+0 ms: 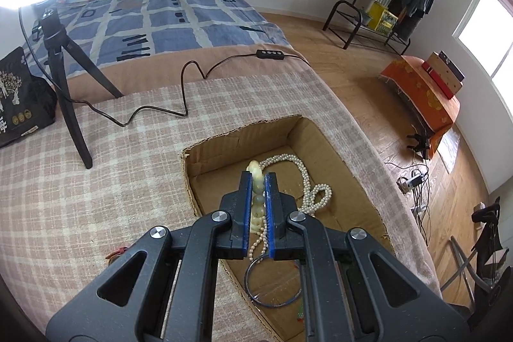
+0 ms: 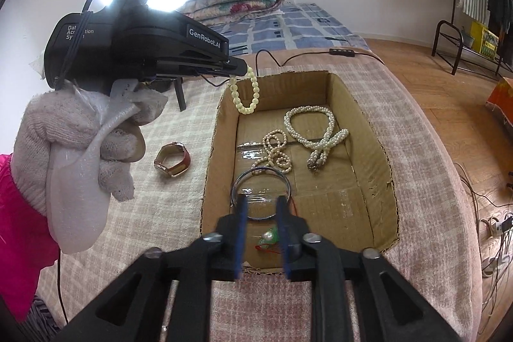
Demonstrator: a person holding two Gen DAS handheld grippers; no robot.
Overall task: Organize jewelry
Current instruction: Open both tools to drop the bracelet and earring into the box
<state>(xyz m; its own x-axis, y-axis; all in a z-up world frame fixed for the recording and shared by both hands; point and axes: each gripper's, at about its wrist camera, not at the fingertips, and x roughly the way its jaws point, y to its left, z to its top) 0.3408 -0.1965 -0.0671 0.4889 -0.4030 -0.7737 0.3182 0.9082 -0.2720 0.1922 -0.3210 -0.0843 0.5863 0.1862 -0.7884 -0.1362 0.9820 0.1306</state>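
Observation:
My left gripper (image 1: 258, 178) is shut on a pale yellow bead bracelet (image 1: 256, 181) and holds it above the far left corner of the cardboard box (image 1: 323, 146). In the right wrist view the bracelet (image 2: 247, 98) hangs from the left gripper (image 2: 240, 71) over the box (image 2: 368, 130). In the box lie a white pearl necklace (image 2: 317, 130), a smaller pinkish bead strand (image 2: 274, 153), a metal bangle (image 2: 261, 194) and a green charm on red cord (image 2: 268, 238). My right gripper (image 2: 261, 201) is open and empty above the box's near end. A red-strap watch (image 2: 173, 162) lies on the blanket left of the box.
The box sits on a checked blanket (image 1: 96, 169) over a table. A ring light tripod (image 1: 64, 79) and its cable (image 1: 179, 85) stand at the back left, with a black bag (image 1: 22, 98). A bed (image 1: 160, 8) is behind.

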